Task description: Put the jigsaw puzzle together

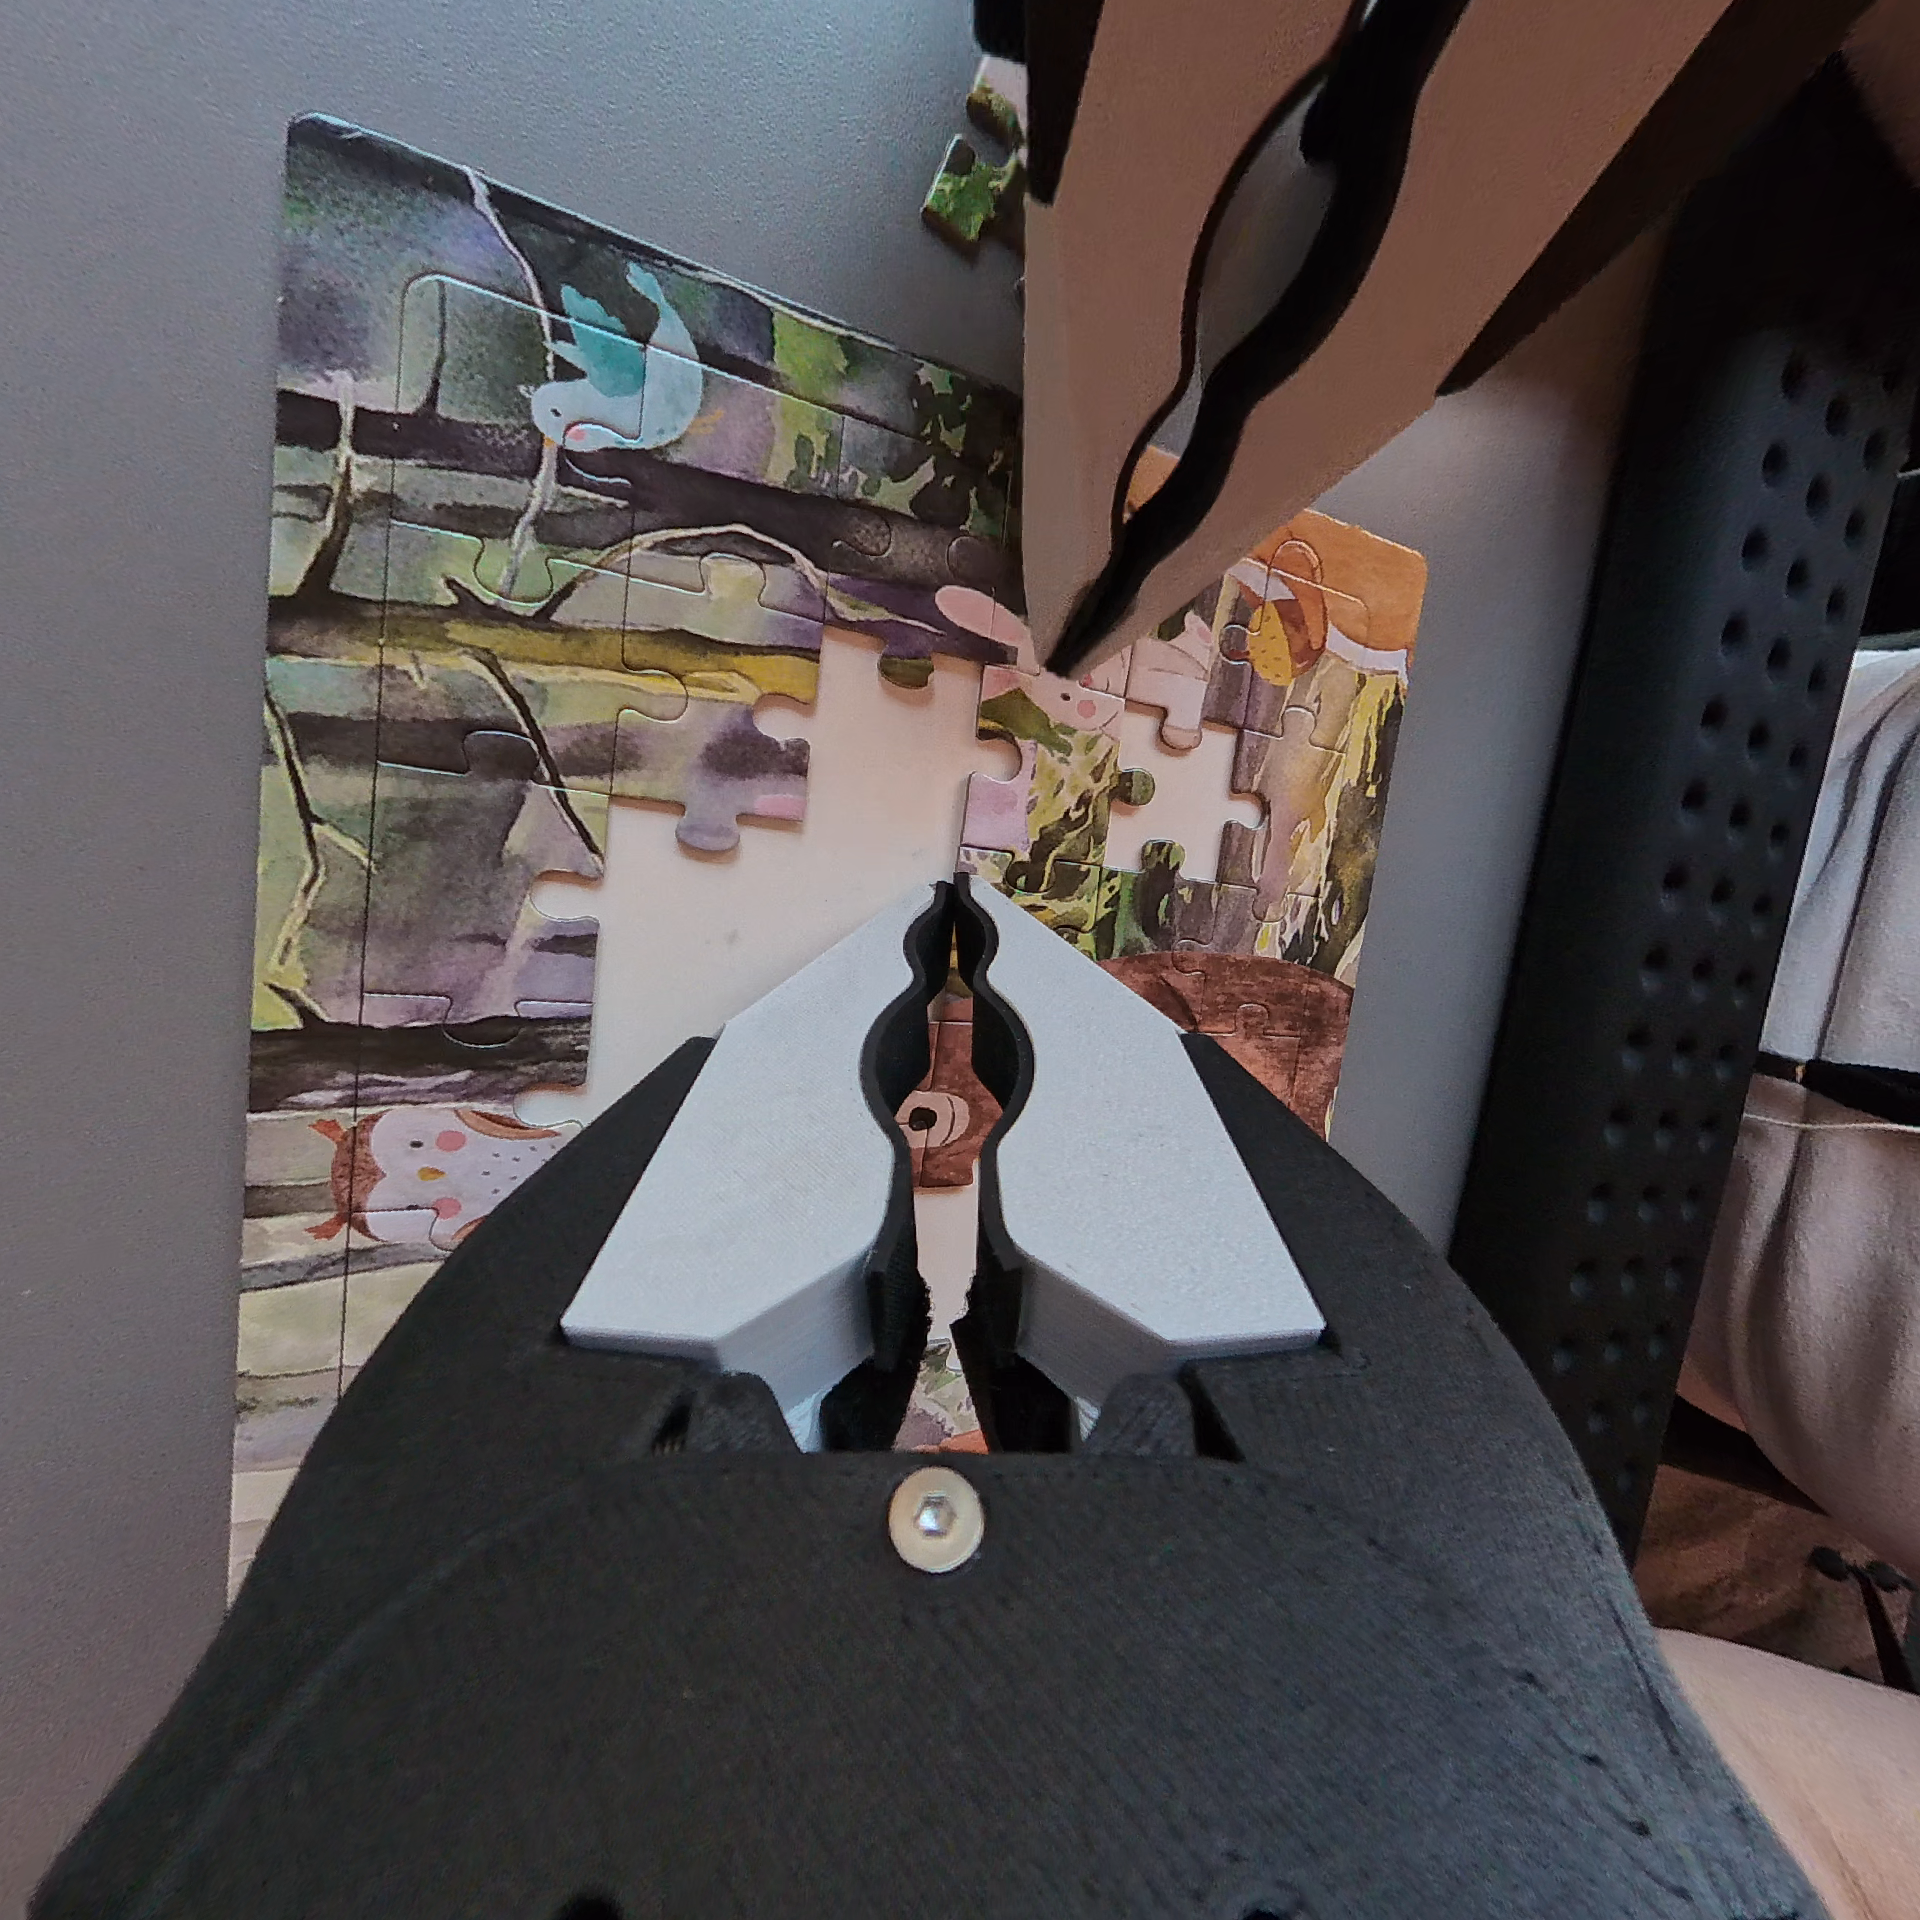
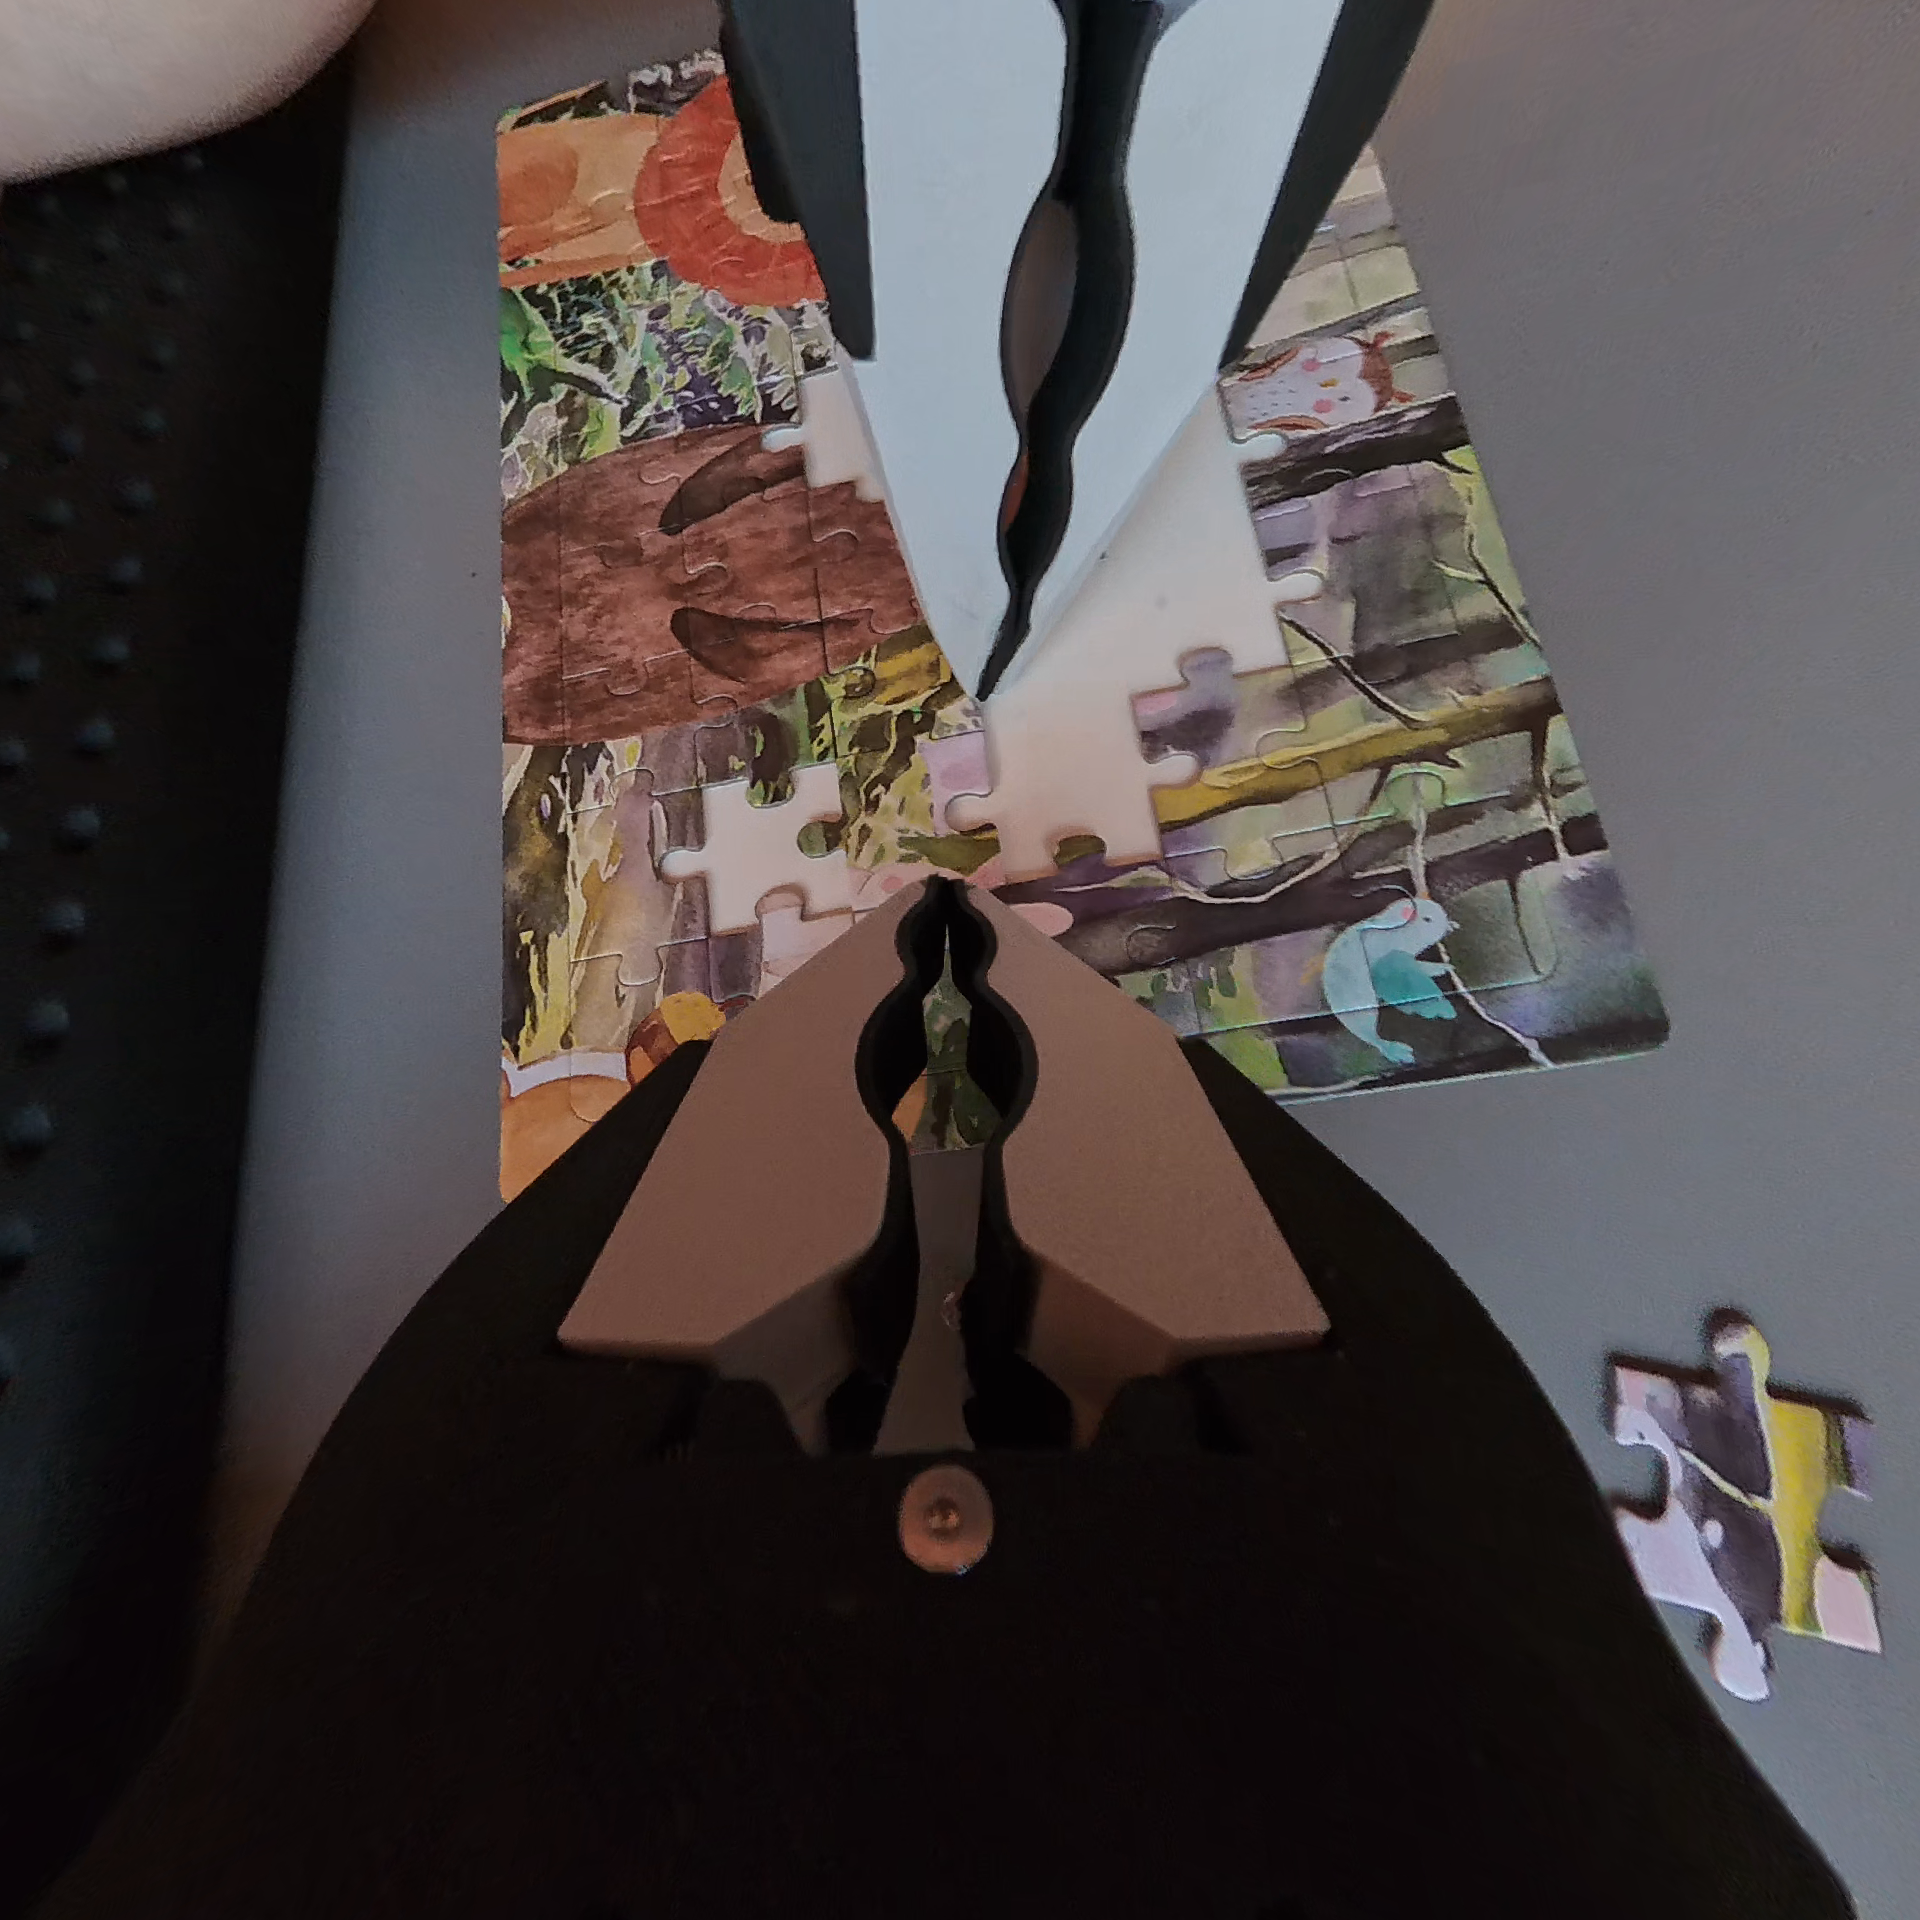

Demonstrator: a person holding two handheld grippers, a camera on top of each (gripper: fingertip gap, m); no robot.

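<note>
Looking along your left gripper (image 1: 956, 883), you see its grey jaws pressed together at the tips, with nothing between them. They hover over the puzzle (image 1: 499, 644), which lies flat on the grey surface (image 1: 125, 520). Just past the jaw tips is a big white gap (image 1: 810, 862) where pieces are missing. A smaller white gap (image 1: 1184, 800) sits a little to the right of it. An owl picture (image 1: 426, 1174) is down to the left of the jaws, and a blue bird (image 1: 623, 384) is far ahead on the left.

Your right gripper (image 2: 943, 883) also has its jaws closed at the tips, and they hold nothing. In the left wrist view its tip (image 1: 1070, 655) touches the puzzle on a pink bunny picture (image 1: 1081, 707), ahead of the left jaws and a bit to the right.

One loose piece (image 2: 1756, 1496) lies on the surface, off the puzzle, back and to the right of the right jaws. More loose green pieces (image 1: 971, 177) lie far ahead of the left jaws, beside the puzzle's far edge. A black bumpy mat (image 2: 94, 727) runs along the left of the right jaws.
</note>
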